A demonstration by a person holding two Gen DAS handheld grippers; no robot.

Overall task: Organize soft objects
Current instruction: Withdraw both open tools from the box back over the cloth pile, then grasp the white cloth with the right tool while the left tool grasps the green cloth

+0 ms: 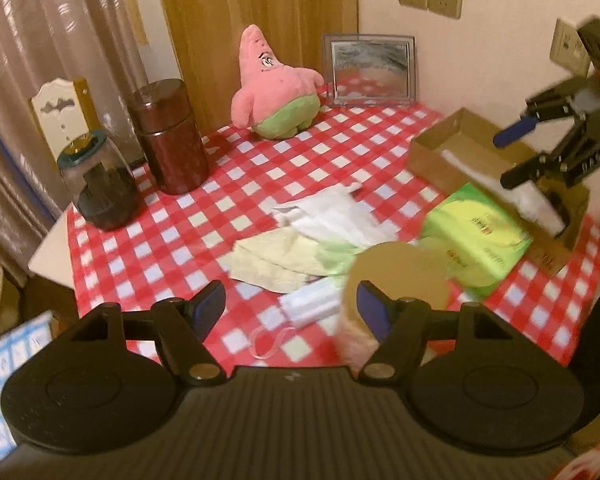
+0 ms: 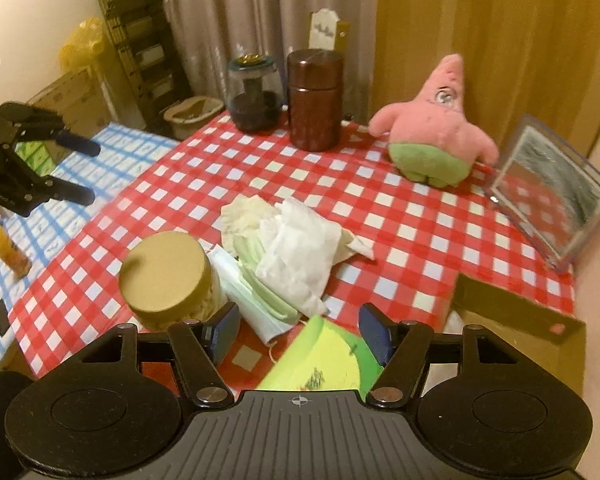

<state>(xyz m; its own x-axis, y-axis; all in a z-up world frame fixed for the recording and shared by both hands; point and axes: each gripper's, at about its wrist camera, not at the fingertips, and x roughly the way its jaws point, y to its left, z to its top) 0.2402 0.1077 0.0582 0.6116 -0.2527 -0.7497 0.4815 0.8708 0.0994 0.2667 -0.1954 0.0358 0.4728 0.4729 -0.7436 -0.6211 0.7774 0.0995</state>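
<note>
A pile of soft things lies mid-table: a white crumpled cloth (image 1: 332, 216) (image 2: 300, 248), a cream towel (image 1: 276, 260), green cloth and a pale blue face mask (image 1: 310, 306) (image 2: 248, 300). A pink starfish plush (image 1: 274, 88) (image 2: 432, 136) stands at the back. An open cardboard box (image 1: 480, 160) sits at the right with something white inside. My left gripper (image 1: 292, 312) is open and empty above the mask. My right gripper (image 2: 300, 330) is open and empty over a green tissue pack (image 2: 324, 360) (image 1: 480, 236); it also shows in the left wrist view (image 1: 512, 160).
A gold-lidded jar (image 2: 168, 276) (image 1: 396, 276) stands beside the pile. A brown canister (image 1: 168, 136) (image 2: 316, 100), a dark glass jar (image 1: 100, 184) (image 2: 254, 94) and a framed mirror (image 1: 370, 70) (image 2: 556, 196) stand at the back. An orange bottle (image 2: 4, 248) is on the blue-checked surface.
</note>
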